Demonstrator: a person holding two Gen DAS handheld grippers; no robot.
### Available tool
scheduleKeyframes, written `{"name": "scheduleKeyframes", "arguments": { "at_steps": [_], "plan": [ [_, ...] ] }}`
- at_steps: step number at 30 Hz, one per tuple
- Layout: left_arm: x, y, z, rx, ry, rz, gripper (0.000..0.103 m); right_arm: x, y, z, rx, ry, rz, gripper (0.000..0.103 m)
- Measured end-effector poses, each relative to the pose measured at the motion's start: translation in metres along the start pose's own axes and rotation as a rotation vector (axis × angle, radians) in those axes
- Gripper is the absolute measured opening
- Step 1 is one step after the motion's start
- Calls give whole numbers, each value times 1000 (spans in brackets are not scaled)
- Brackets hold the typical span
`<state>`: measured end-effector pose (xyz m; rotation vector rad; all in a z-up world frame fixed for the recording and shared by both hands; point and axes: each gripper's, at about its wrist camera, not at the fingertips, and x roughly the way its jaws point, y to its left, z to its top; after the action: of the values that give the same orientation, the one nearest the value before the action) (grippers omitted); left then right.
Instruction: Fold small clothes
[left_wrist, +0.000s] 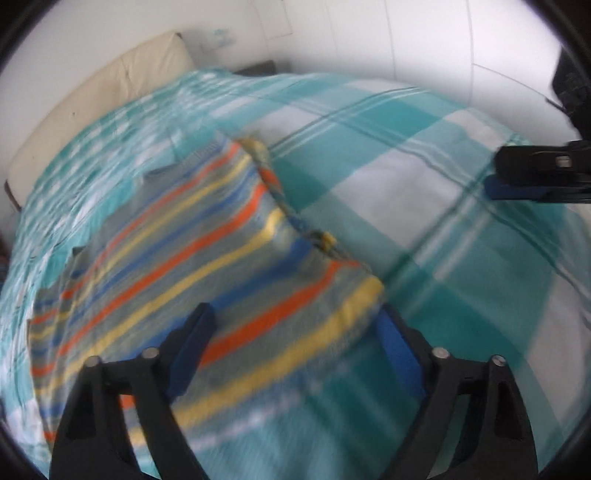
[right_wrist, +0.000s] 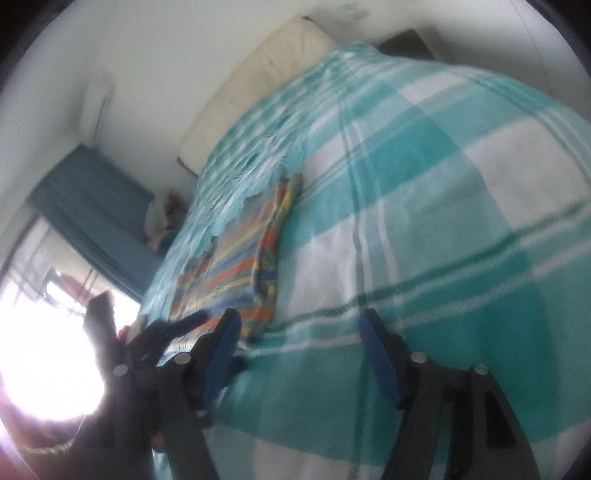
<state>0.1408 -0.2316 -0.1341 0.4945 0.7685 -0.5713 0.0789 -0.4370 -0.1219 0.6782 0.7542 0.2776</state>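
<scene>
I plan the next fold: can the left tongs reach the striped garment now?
Probably yes. The left tongs are open right over the near edge of the striped garment, which lies flat on the blanket with nothing between them.

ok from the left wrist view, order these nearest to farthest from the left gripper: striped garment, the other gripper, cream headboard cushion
1. The striped orange, yellow and blue garment, right at the open left gripper, lying on the teal and white checked blanket.
2. The right gripper, off at the right edge, above the blanket.
3. The cream padded headboard cushion, far upper left, behind the bed.
</scene>
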Motion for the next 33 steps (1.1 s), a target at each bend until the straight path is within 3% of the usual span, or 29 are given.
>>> {"name": "scheduleKeyframes", "arguments": {
  "at_steps": [1,2,3,7,10,11,12,13,14,16,19,22,25,29,30,31,32,33],
  "plan": [
    [2,2,1,-18,-8,-10,64,1,1,8,-22,0,-26,66],
    [4,3,2,-36,-18,-22,41,4,0,15,-14,9,-25,66],
    [3,2,0,-38,-25,-18,26,12,-2,28,16,33,-2,66],
    [-1,-5,-6,-8,-59,43,19,65,-10,89,65,160,107,67],
    [-4,-9,-7,-14,-64,60,13,156,-2,127,109,340,127,66],
    [-4,-7,-8,-26,-67,56,11,178,1,132,105,364,108,64],
    [-6,-3,-8,-43,-73,48,10,195,6,137,86,364,83,51],
    [-10,5,-6,-82,-89,35,10,212,16,143,41,361,38,20],
    [-15,13,-6,-120,-107,25,9,220,22,146,11,362,-9,7],
    [-38,41,-9,-236,-155,-16,9,220,43,149,-36,343,-33,8],
    [-74,87,-26,-378,-211,-54,9,201,90,155,-130,296,10,8],
    [-105,135,-52,-504,-228,-47,9,200,151,149,-222,304,75,8],
    [-125,184,-83,-639,-214,-11,9,237,218,136,-296,357,134,8],
    [-127,231,-131,-783,-135,86,10,305,283,101,-373,436,162,8],
    [-119,236,-139,-794,-96,107,15,317,291,92,-382,450,165,10],
    [-109,243,-146,-800,-29,126,19,333,300,80,-394,462,167,16],
    [-100,250,-158,-820,44,141,31,346,306,72,-391,469,170,22],
    [-99,255,-166,-840,70,142,38,358,303,66,-369,472,158,42]
  ]
}}
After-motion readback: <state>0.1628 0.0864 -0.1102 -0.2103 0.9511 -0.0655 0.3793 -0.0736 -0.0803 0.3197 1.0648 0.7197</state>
